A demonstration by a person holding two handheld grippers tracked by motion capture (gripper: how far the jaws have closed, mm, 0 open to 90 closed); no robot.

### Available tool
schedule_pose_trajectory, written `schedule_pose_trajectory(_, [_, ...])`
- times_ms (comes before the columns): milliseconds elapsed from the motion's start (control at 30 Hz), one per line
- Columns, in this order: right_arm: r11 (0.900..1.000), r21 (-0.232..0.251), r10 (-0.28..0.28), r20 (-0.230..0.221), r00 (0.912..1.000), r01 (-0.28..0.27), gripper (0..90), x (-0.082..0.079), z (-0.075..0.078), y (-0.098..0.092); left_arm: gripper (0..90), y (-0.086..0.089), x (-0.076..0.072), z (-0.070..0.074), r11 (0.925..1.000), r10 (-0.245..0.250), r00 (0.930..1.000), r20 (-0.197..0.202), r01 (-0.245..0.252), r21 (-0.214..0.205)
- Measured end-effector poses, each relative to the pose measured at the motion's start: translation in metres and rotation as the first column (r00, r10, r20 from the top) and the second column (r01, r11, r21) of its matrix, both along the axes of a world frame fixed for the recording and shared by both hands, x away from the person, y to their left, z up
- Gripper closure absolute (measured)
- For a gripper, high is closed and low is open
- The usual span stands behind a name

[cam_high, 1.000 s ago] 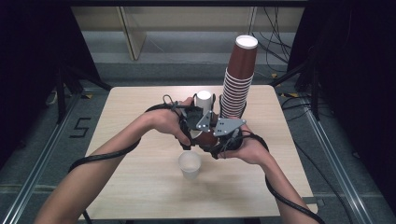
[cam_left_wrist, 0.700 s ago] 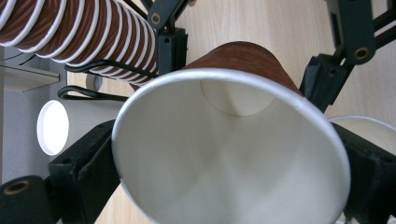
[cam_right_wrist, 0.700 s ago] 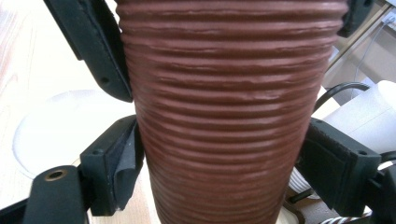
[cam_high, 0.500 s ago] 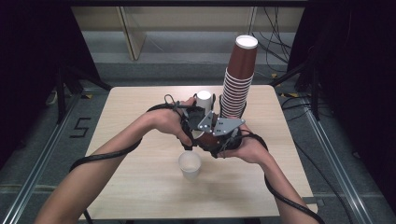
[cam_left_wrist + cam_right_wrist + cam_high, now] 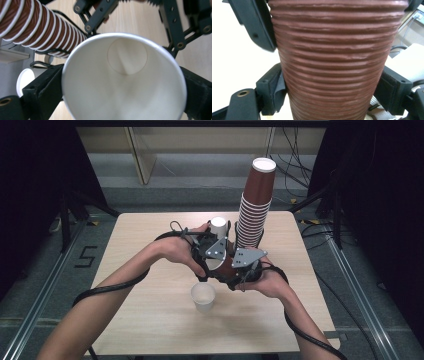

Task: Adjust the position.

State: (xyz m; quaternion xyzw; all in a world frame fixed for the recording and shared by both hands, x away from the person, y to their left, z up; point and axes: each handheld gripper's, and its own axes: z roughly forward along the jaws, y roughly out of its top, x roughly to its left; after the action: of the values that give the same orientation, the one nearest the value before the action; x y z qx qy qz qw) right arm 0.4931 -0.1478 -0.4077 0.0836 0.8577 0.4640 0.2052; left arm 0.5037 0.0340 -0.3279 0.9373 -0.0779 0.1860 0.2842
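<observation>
Both hands meet at mid-table, left gripper [image 5: 212, 252] fingers just opening, right gripper [image 5: 240, 262] fingers just closing.

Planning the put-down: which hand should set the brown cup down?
Likely right. The right gripper has just been closing on the brown cup, pads against its ribbed side; the left gripper, jaws beside the rim, has just been opening.

Both grippers are built pretty much the same: black bodies, with a grey three-cornered plate bolted on top of the left gripper [image 5: 212, 251] and the right gripper [image 5: 245, 262], small holes dotted along the plate edges. Thick black cables are trailed back from each one along the forearms. Arms are left bare, no sleeves seen. Up close, chunky matte-black jaws are shown, with brass-coloured screw inserts and dark grey linkage bars pinned by round rivets.
</observation>
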Motion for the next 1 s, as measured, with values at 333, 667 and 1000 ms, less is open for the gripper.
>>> schedule_pose_trajectory(333, [0.9973, 0.056, -0.045, -0.028, 0.9986, 0.047, 20.9, -0.004, -0.011, -0.015, 3.1, 0.009, -0.003, 0.005, 0.9959, 0.000, 1.0000, 0.007, 0.001, -0.091])
schedule_pose_trajectory(667, [0.9876, 0.129, -0.087, -0.027, 0.9959, 0.090, 20.8, -0.010, -0.016, -0.026, 1.4, 0.024, -0.006, -0.002, 0.9837, 0.041, 0.9990, -0.017, -0.043, -0.175])
schedule_pose_trajectory(1000, [0.9718, 0.198, -0.122, -0.046, 0.9914, 0.129, 20.6, -0.017, -0.030, -0.030, 0.7, 0.045, -0.012, -0.010, 0.9357, 0.103, 0.9916, -0.079, -0.124, -0.331])
